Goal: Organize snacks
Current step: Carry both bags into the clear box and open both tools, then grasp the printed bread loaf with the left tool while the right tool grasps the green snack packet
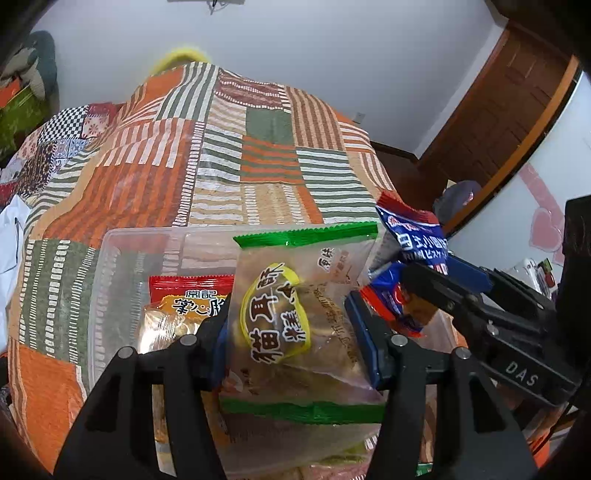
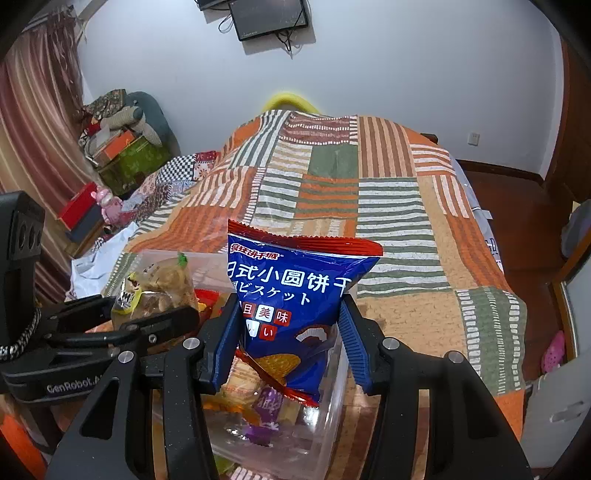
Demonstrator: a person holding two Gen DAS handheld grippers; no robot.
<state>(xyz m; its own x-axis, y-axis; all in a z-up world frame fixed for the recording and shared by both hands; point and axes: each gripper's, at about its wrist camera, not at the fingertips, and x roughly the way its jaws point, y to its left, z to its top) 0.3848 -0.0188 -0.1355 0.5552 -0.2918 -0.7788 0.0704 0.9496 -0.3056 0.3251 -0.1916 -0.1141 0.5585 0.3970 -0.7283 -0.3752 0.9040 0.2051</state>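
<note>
Left claw (image 1: 295, 339) is clamped across the middle of a clear, green-edged pastry packet (image 1: 295, 314); right claw (image 2: 291, 339) is clamped on a blue foil biscuit bag (image 2: 295, 295). Both hang over the clear plastic bin (image 1: 110, 258) of snacks on the patchwork-quilted bed (image 1: 221, 147). Judged light, crinkly, slippery, with crushable contents; mid-body holds look suitable, gently.

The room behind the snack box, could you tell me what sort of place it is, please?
Most likely a home bedroom: a bed under a patchwork quilt, a curtain at the side, and a wall-mounted screen facing the bed.
</note>
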